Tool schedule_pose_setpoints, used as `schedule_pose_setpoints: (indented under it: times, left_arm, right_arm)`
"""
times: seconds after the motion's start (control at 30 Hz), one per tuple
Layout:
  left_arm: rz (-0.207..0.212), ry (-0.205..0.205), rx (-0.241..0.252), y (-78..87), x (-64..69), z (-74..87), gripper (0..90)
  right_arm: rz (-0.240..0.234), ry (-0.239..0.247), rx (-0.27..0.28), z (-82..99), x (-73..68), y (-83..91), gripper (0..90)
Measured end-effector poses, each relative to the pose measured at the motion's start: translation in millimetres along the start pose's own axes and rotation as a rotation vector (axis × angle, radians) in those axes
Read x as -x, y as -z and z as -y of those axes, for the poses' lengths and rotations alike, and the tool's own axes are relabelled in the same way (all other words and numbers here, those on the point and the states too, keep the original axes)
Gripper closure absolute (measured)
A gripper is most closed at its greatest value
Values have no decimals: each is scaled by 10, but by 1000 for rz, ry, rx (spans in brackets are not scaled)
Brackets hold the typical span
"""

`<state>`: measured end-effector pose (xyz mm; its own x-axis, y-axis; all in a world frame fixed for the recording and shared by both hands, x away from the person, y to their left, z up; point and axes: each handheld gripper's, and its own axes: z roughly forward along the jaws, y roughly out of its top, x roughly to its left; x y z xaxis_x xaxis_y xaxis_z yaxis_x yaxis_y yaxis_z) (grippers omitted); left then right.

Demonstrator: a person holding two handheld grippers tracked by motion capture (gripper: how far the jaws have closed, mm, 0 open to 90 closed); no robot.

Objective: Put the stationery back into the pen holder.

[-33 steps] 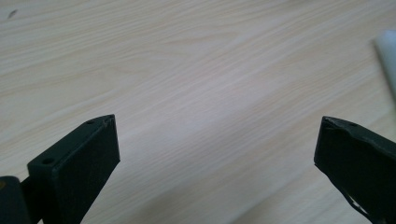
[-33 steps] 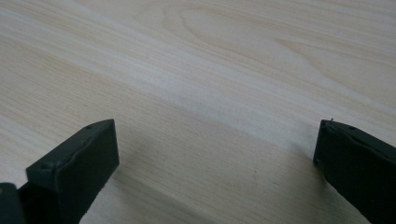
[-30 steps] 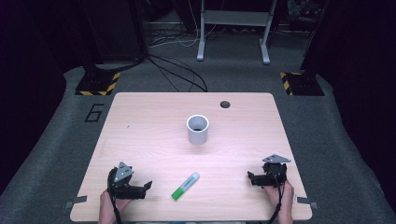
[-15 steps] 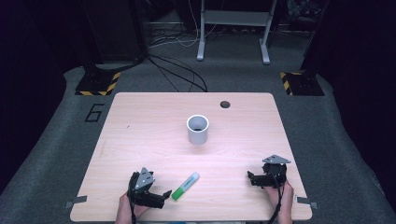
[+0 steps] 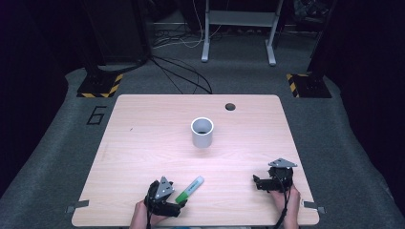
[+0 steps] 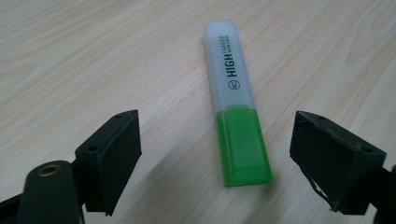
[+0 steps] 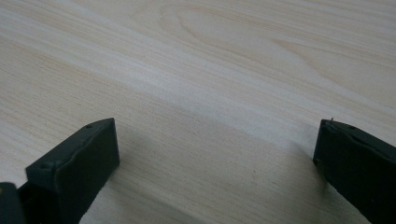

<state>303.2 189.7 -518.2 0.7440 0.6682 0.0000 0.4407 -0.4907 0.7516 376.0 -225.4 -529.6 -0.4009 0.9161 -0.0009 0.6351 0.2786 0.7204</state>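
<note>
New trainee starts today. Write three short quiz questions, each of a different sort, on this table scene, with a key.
1. True or false: the green highlighter with the translucent cap lies flat on the light wooden table.
2. Which stands nearest the white cylindrical cup? A) left gripper B) right gripper C) dark round hole in the table
3. Fill in: the highlighter's green end lies between the ____ gripper's jaws, untouched.

Key: 1 true; 2 C; 3 left.

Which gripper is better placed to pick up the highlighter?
Left. The left gripper is at the highlighter, whose green end lies between its jaws, which have just been closing without touching it. The right gripper rests apart, over bare table.
</note>
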Motion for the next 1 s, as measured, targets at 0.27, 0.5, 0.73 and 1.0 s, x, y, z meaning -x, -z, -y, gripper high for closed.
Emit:
schedule_pose_setpoints:
  times: [0.27, 0.5, 0.73, 1.0]
  left_arm:
    - [-4, -36, -14, -45, 58, -13, 361]
    - [-4, -45, -16, -55, 59, -5, 499]
    - [20, -68, -29, -74, 77, -15, 580]
    - [30, -66, -27, -73, 76, -11, 624]
  right_arm:
    - [0, 0, 0, 0, 0, 0, 0]
    - [2, -2, 0, 0, -2, -1, 0]
    - [2, -1, 0, 0, -2, -1, 0]
    - [3, -2, 0, 0, -2, -1, 0]
